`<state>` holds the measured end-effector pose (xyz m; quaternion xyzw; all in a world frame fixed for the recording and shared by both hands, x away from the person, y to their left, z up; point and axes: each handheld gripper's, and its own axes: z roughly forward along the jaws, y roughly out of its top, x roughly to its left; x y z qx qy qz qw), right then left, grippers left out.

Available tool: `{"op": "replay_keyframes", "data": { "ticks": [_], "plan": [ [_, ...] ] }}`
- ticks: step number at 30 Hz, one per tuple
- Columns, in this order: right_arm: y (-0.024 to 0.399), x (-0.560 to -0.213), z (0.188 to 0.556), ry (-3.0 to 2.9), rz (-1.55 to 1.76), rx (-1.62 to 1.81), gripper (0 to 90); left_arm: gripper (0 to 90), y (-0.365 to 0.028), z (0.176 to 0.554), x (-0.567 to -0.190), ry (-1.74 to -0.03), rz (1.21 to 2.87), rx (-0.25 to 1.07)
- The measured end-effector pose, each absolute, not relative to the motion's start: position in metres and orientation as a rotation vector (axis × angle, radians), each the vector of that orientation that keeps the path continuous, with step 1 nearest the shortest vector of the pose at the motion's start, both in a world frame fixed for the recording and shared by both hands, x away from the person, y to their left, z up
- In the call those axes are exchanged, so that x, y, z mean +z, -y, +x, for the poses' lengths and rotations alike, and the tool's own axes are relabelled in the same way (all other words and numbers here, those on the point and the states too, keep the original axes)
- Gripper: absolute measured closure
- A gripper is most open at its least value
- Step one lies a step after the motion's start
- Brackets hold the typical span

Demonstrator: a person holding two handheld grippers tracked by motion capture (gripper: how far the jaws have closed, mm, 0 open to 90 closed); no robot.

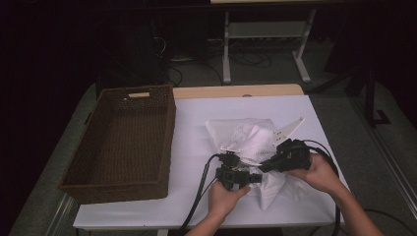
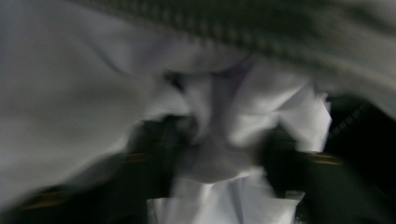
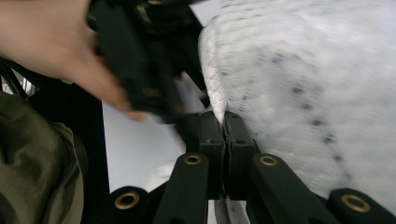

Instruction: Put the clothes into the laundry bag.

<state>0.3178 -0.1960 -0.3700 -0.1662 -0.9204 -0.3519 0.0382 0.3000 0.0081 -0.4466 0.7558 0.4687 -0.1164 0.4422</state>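
Near the front edge of the white table, a white cloth is lying crumpled, just right of an empty brown wicker basket. Both hands are working at the cloth's near side. The right hand-held gripper is clamping a thin edge of the cloth, its jaws pressed together on the fabric, as the right gripper view is showing. The left hand-held gripper is sitting against a bunched fold; its own view is blurred, with cloth gathered between the jaws, which are standing apart, and a firm pinch is not evident. The cloth is appearing light, soft and limp, with a fine dotted weave; it is likely to sag and slide under its own drape rather than hold any shape. Hems and corners are judged the soundest places to take hold, since a pinch on a loose middle fold is likely to slip or drag extra layers along.
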Motion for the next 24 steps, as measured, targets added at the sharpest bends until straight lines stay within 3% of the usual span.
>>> {"op": "replay_keyframes", "data": {
  "ticks": [1,2,4,12,19,24],
  "plan": [
    [0.196,-0.370,0.317,2.821,-0.507,-1.085,87.9,75.3,-0.008,0.302,-0.447,-1.150,1.858,-0.262],
    [0.196,-0.369,0.316,2.819,-0.496,-1.092,87.9,80.6,-0.008,0.303,-0.447,-1.144,1.837,-0.242],
    [0.197,-0.365,0.313,2.821,-0.487,-1.118,88.0,83.1,-0.010,0.301,-0.443,-1.092,1.797,-0.215],
    [0.208,-0.344,0.297,2.814,-0.429,-1.215,88.1,83.5,-0.020,0.276,-0.404,-0.982,1.672,-0.176],
    [0.210,-0.343,0.302,2.773,-0.430,-1.243,88.2,83.2,0.000,0.310,-0.431,-1.115,1.562,-0.137],
    [0.219,-0.361,0.319,2.802,-0.570,-1.140,88.1,77.4,-0.004,0.312,-0.438,-1.106,1.678,-0.119]
  ]
}}
